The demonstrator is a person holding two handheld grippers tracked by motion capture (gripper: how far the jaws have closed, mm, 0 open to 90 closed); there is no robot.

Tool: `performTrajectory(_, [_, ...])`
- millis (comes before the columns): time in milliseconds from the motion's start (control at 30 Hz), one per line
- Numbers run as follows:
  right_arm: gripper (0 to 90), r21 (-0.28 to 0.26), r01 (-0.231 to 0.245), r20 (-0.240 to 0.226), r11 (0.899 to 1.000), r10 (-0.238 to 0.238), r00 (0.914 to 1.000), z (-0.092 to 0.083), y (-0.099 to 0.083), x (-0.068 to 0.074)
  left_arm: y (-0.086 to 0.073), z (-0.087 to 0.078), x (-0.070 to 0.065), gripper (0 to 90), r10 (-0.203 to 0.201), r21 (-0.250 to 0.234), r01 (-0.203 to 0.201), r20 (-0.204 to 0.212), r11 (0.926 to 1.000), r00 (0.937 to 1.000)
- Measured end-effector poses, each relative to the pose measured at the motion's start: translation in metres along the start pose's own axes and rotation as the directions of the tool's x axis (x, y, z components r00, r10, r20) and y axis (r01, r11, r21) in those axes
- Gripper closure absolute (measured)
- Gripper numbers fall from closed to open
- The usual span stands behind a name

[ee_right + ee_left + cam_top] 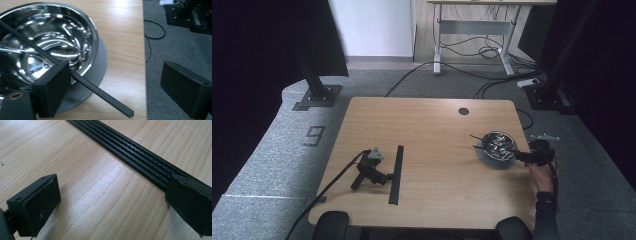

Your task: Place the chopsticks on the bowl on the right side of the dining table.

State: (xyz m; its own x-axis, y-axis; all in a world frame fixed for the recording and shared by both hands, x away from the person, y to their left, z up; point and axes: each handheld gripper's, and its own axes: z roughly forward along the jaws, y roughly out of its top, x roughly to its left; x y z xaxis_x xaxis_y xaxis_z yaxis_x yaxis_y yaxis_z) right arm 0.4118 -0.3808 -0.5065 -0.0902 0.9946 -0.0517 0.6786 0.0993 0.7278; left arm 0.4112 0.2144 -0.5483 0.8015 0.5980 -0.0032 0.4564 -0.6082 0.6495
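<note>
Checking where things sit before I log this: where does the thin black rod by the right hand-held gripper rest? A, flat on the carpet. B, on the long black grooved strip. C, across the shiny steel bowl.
C: the thin black rod lies across the shiny steel bowl, its end jutting past the rim.

Grey carpet floor [422,85], white wall [372,25], light desk frame [474,30] with loose cables [472,50], black curtains [247,75].
</note>
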Motion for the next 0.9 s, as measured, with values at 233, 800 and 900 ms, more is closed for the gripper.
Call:
performTrajectory(233, [9.3, -0.002, -0.016, 0.039, 1.0, 0.016, 0.9991, 0.002, -0.002, -0.006, 0.0, 0.0, 0.0, 0.0, 0.0, 0.0, 0.0, -0.001, 1.0, 1.0])
performTrajectory(800, [7.1, -0.036, -0.066, 0.081, 0.997, 0.069, 0.9943, 0.007, -0.004, -0.014, 0.0, 0.0, 0.0, 0.0, 0.001, 0.0, -0.001, 0.0, 1.0, 1.0])
performTrajectory(900, [9.0, -0.076, -0.086, 0.062, 0.993, 0.091, 0.9939, 0.001, -0.002, -0.016, 0.0, 0.0, 0.0, 0.0, 0.001, 0.0, -0.001, -0.001, 1.0, 1.0])
